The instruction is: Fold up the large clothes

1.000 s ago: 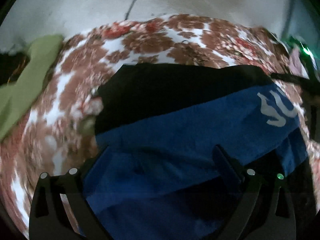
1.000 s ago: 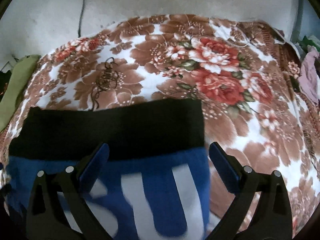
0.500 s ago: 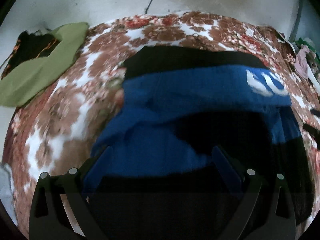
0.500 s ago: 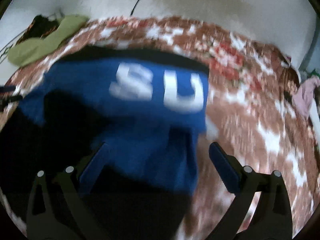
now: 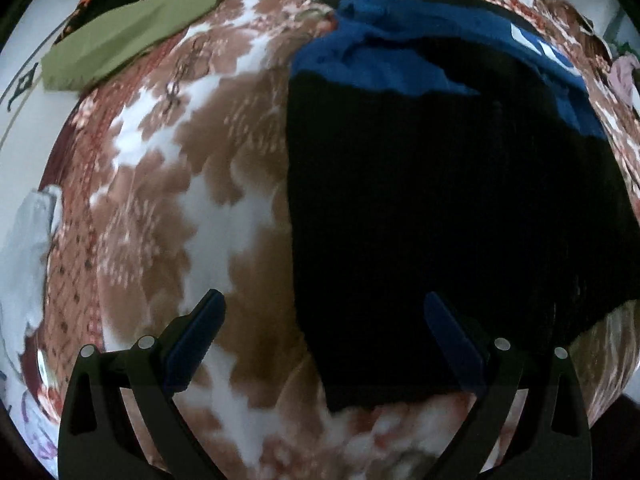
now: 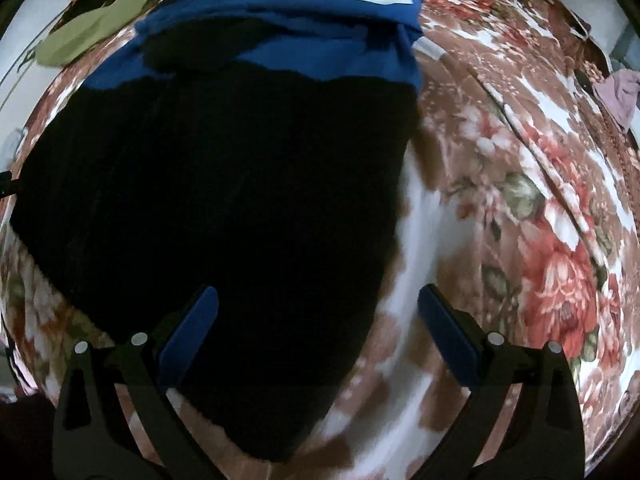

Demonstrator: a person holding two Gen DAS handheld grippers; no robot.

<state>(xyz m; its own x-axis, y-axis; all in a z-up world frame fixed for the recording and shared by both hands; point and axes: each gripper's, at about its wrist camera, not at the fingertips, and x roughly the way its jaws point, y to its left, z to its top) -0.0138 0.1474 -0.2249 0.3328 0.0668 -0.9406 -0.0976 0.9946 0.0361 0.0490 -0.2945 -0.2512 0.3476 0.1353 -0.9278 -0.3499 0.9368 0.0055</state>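
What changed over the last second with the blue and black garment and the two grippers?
Both grippers, left and right, pulled back toward the near edge of the floral bedspread, open and empty throughout. The blue and black garment now shows far more black. The green cloth stayed at far left.

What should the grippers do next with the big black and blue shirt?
Probably lower both open grippers onto the near black edge of the shirt and pinch it. The left hand-held gripper and right hand-held gripper hold nothing, and the shirt lies bunched on the flowered blanket.
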